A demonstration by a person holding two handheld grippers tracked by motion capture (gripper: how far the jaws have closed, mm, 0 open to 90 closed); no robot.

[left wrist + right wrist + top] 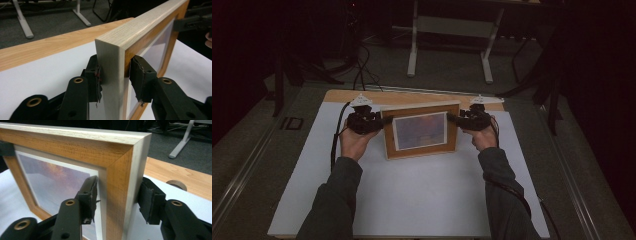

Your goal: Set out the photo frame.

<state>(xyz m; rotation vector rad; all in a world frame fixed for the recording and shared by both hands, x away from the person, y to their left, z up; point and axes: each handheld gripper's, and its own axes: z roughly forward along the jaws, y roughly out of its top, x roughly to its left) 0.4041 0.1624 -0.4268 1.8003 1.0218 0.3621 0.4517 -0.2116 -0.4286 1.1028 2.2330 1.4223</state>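
while both grippers' fingers [141, 77] clamp its sides, wood frame [420, 131] w/ sunset pic stands upright.

**A dim room around a lit counter**

The counter [412, 200] has a white top, with a strip of light wood [362, 96] along its far edge. Around it lies grey floor [447, 82], darker toward the edges of the high view, where the room falls into near black. Beyond the counter stands a pale metal frame [449, 27] on two legs with flat feet. Black cables [360, 70] trail over the floor to the far left. A metal rail [242, 172] runs along the floor at the left of the counter, another [572, 185] at the right.
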